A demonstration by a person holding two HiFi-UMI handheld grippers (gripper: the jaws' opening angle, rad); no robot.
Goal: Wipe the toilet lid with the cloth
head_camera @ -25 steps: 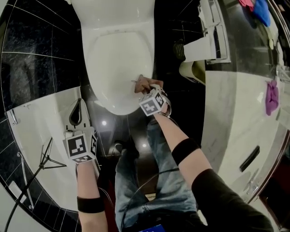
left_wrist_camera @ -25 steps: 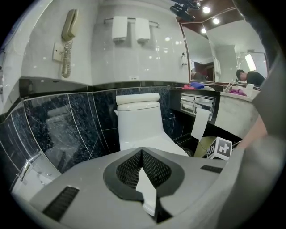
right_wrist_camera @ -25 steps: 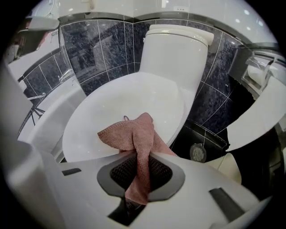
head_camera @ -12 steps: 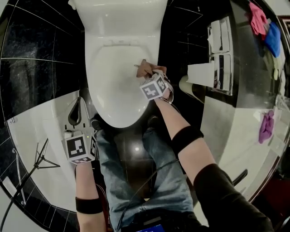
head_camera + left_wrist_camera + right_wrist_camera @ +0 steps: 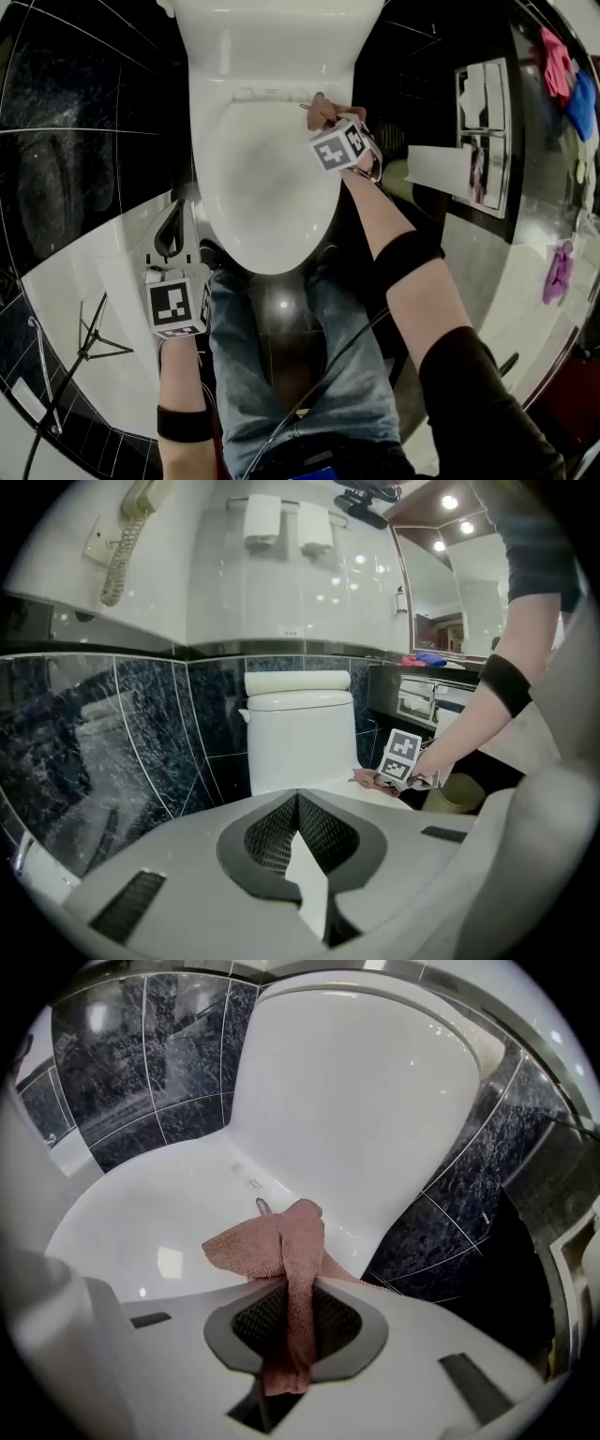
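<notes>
The white toilet lid [image 5: 258, 178] is down, below the cistern [image 5: 267, 37]. My right gripper [image 5: 323, 114] points steeply down at the lid's back right corner, near the hinge, shut on a pink cloth [image 5: 319, 108]. In the right gripper view the cloth [image 5: 281, 1246] runs up between the jaws of the right gripper [image 5: 292, 1321] and spreads onto the glossy lid [image 5: 169, 1222]. My left gripper [image 5: 173, 230] hangs left of the bowl's front, apart from the toilet, shut with nothing in it. The left gripper view shows the left gripper [image 5: 302, 855] facing the cistern [image 5: 298, 733] and the cloth [image 5: 366, 778].
A paper holder [image 5: 483, 131] and a bin [image 5: 398, 173] are on the right of the toilet. Coloured cloths [image 5: 562, 66] lie on the counter at the far right, with a purple one [image 5: 560, 272] lower down. The person's legs [image 5: 291, 375] stand before the bowl. A wall phone [image 5: 127, 536] hangs at the upper left.
My right gripper has slid with the cloth along the lid's right side, from near the front edge to the back corner. The left gripper has shifted a little beside the bowl.
</notes>
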